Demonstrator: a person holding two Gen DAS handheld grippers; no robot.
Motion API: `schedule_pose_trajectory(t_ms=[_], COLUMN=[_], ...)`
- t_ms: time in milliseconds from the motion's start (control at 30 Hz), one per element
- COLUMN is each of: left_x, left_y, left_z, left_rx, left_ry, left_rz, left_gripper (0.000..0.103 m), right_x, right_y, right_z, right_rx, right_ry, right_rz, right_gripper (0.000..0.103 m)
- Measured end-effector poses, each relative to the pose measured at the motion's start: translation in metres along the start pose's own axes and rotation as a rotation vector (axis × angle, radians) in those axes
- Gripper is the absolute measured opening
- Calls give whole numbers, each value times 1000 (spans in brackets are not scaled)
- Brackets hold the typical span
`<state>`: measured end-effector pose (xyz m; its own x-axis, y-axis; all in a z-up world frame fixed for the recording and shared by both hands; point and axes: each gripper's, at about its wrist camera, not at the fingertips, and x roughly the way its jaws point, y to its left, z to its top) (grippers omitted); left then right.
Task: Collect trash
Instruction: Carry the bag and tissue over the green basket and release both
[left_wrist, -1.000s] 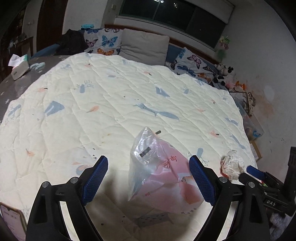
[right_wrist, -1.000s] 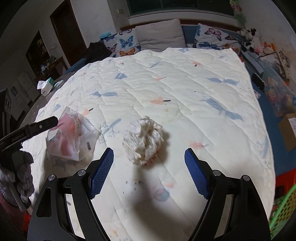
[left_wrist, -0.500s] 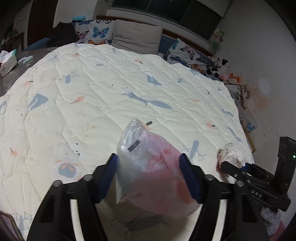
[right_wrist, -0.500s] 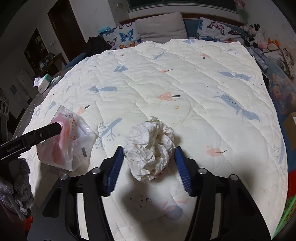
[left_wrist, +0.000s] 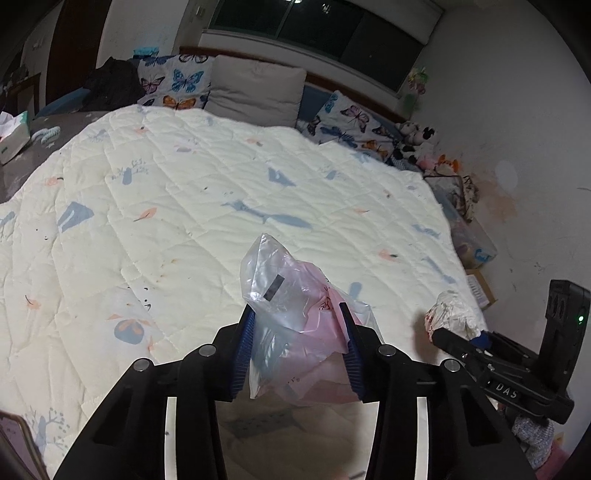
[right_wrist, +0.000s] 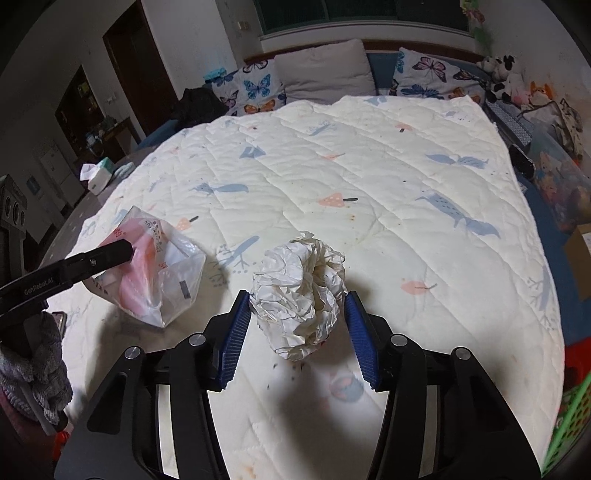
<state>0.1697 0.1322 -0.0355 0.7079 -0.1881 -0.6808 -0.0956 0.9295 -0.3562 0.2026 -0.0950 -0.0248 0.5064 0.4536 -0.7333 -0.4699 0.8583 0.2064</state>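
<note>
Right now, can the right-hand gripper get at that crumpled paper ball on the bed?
Probably yes: the paper ball already sits between the closing right gripper's blue fingers, nothing in between.

Dim bedroom: quilted bed (left_wrist: 207, 192), butterfly pillows (right_wrist: 255, 90), dark window (left_wrist: 317, 26), scuffed white wall (left_wrist: 524, 155)

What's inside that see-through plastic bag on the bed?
The plastic bag shows something pink through its film, plus a small dark label. Crumpled folds and the left gripper closing around it hide what that is.
</note>
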Motion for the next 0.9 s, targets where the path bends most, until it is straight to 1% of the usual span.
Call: schedule_pose_trajectory(t_ms=[233, 467, 700, 900], left_x=[-21, -24, -11, 0], left_y=[-28, -74, -122, -164], left_z=[-6, -15, -30, -45], left_rx=[56, 138, 214, 276], left_ry=[-28, -23, 23, 58], left_rz=[-50, -118, -192, -250], left_gripper=[41, 41, 41, 41], right_x=[-36, -70, -106, -137], right_y=[-7, -22, -49, -84], right_z=[-14, -35, -64, -96], right_rx=[21, 54, 106, 186], right_ry=[-47, -75, -100, -115], right_rz=[2, -31, -102, -189], right_gripper=[53, 53, 53, 53])
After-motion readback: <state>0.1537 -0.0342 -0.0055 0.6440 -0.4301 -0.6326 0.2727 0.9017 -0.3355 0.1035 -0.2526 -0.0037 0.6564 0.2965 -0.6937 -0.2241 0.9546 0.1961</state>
